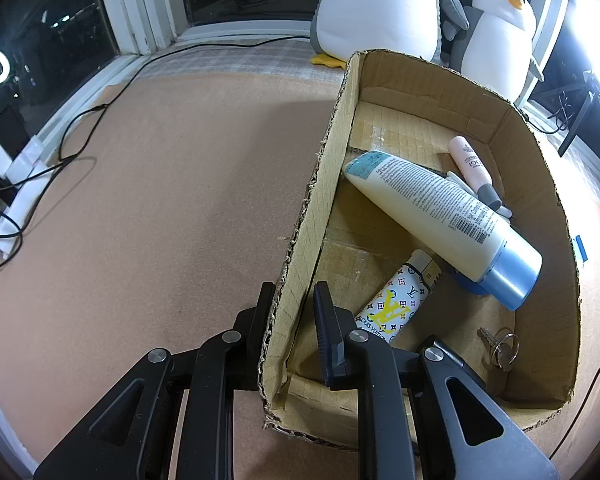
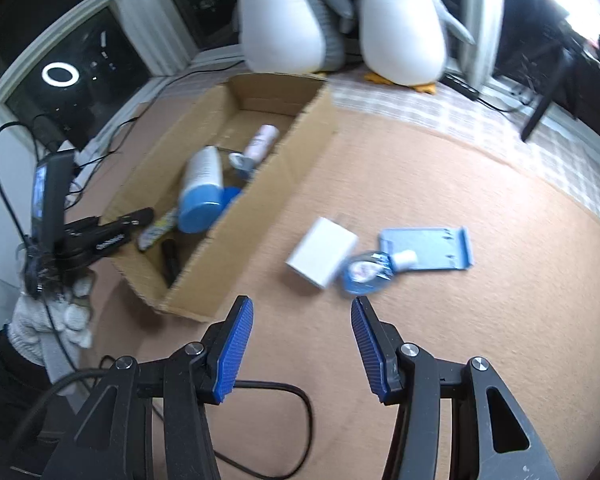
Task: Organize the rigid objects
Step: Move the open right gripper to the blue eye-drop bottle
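The cardboard box [image 2: 236, 200] sits on the brown mat, already holding a large cream bottle with a blue cap [image 1: 444, 220], a small pink tube [image 1: 470, 162], a patterned lighter [image 1: 396, 300] and a key on a ring [image 1: 500, 346]. Three things are not yet inside and lie on the mat to the box's right: a white block [image 2: 322, 256], a small round blue bottle [image 2: 366, 274] touching it, and a flat blue holder [image 2: 426, 248] under the bottle's cap end.

The right tongs [image 2: 302, 340] hover spread wide and empty, pointing at the gap just below the white block and the blue bottle. Those items lie ahead and slightly right of the tongs; the white block's long axis runs diagonally, from lower right up toward the box, so the tongs would likely need a turn to close across its short side. The right hand is clearly the nearer one for all three.

The left tongs [image 1: 290, 316] straddle the box's near-left wall, one finger outside and one inside; they appear to pinch the cardboard, steadying the box. Two plush penguins [image 2: 400, 24] stand by the window behind.
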Demonstrator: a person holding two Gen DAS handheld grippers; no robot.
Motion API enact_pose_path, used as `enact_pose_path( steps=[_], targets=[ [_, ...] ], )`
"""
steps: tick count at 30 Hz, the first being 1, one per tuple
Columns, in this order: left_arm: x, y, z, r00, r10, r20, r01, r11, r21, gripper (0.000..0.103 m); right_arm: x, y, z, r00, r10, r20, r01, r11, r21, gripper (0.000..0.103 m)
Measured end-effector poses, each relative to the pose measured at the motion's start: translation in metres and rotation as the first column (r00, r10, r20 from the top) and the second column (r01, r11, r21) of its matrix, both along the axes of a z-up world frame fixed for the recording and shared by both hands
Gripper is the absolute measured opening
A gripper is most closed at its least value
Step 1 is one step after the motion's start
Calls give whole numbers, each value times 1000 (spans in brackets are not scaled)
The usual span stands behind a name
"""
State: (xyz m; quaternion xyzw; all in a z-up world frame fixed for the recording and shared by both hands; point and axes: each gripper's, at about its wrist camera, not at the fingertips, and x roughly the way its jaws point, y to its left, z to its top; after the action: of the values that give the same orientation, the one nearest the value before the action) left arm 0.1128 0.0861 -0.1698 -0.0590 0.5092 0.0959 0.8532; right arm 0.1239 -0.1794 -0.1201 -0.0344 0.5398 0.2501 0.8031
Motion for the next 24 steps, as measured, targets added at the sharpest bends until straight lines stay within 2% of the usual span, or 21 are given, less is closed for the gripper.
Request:
enact_pose_path(
  steps=[8,18,24],
  targets=[
    [0,0,0,1000,-1,0,1,1000,-1,17,15,-16,-15,998,-62,-14,62,998,-22,47],
    [0,0,0,1000,-1,0,1,1000,-2,17,33,-22,-38,990,-112,-89,113,994,8,47],
    [0,0,0,1000,-1,0,1,1000,-2,17,37,-15,-47,990,-99,-100,97,995,-23,40]
  ],
)
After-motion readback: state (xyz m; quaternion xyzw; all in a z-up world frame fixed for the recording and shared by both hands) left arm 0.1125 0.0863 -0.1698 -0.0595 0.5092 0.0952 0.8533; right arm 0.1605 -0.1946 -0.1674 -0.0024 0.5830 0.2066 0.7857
